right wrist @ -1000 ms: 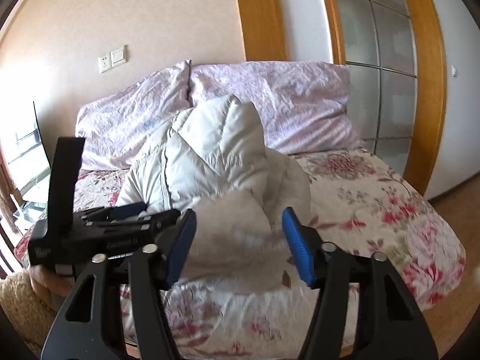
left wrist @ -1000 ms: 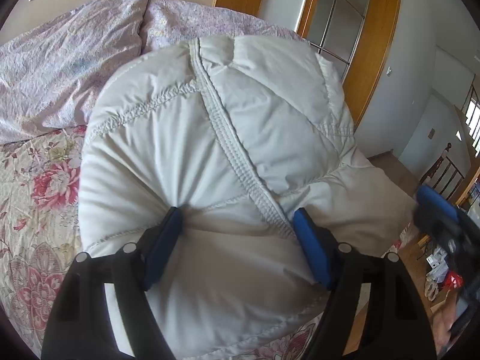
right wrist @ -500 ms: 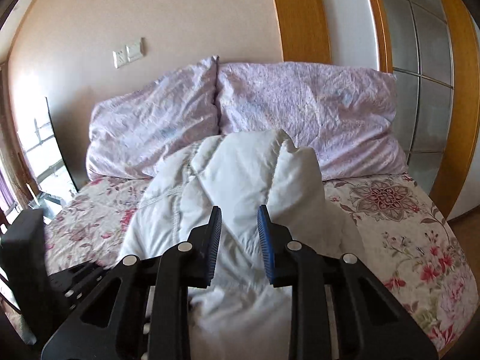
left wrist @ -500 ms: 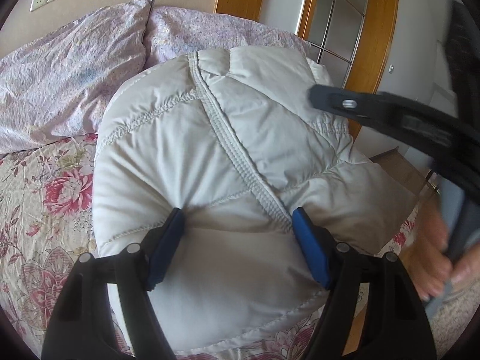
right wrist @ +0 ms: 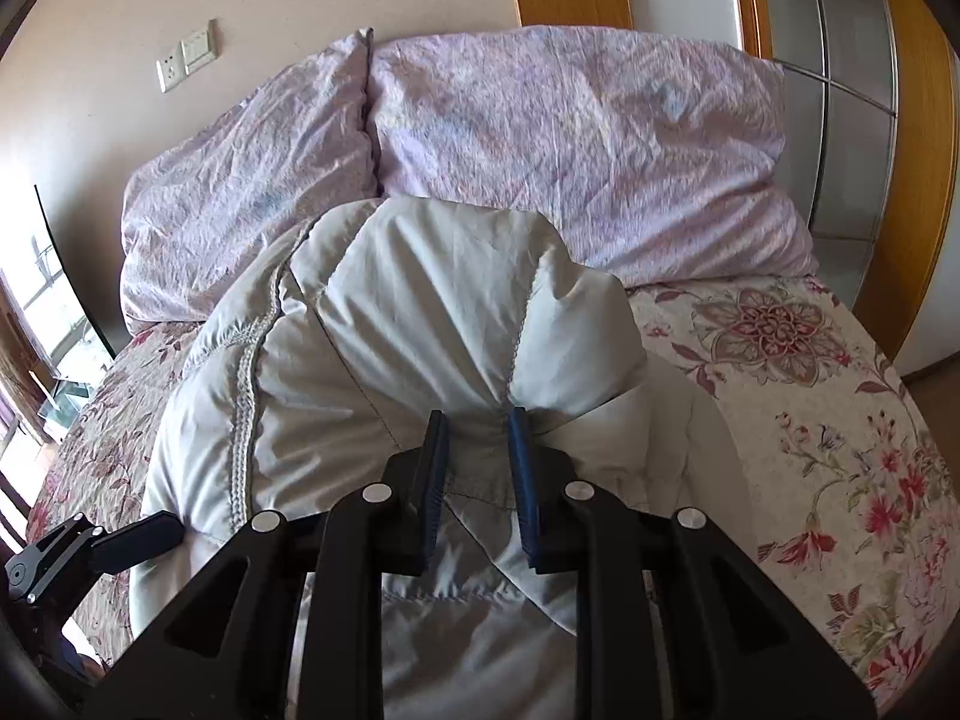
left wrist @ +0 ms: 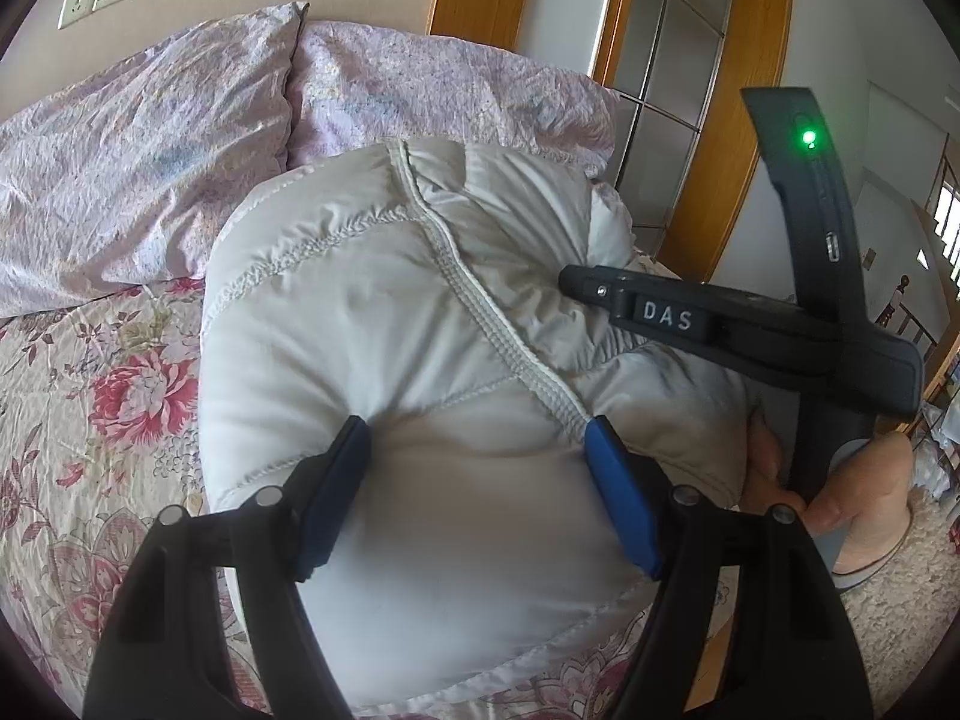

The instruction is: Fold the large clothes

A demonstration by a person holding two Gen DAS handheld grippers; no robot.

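Note:
A puffy white quilted jacket (left wrist: 420, 312) lies bunched on the floral bed. My left gripper (left wrist: 477, 429) holds its near bulge, with both blue pads sunk into the padding on either side of a wide fold. In the right wrist view the same jacket (right wrist: 420, 300) fills the middle. My right gripper (right wrist: 477, 420) is closing narrowly there, and a gathered pinch of fabric is pressed between its pads. In the left wrist view the right gripper's black body (left wrist: 750, 330) lies across the jacket's right side, held by a person's hand (left wrist: 840, 498).
Two lilac pillows (right wrist: 540, 150) lean on the wall behind the jacket. The floral bedspread (right wrist: 810, 420) spreads out to the right. A wooden door frame (left wrist: 738, 120) stands past the bed, and a pale rug (left wrist: 888, 612) covers the floor at the right.
My right gripper has come in over the jacket's right side and its jaws have narrowed onto a pinch of fabric. The left gripper has kept its hold and place.

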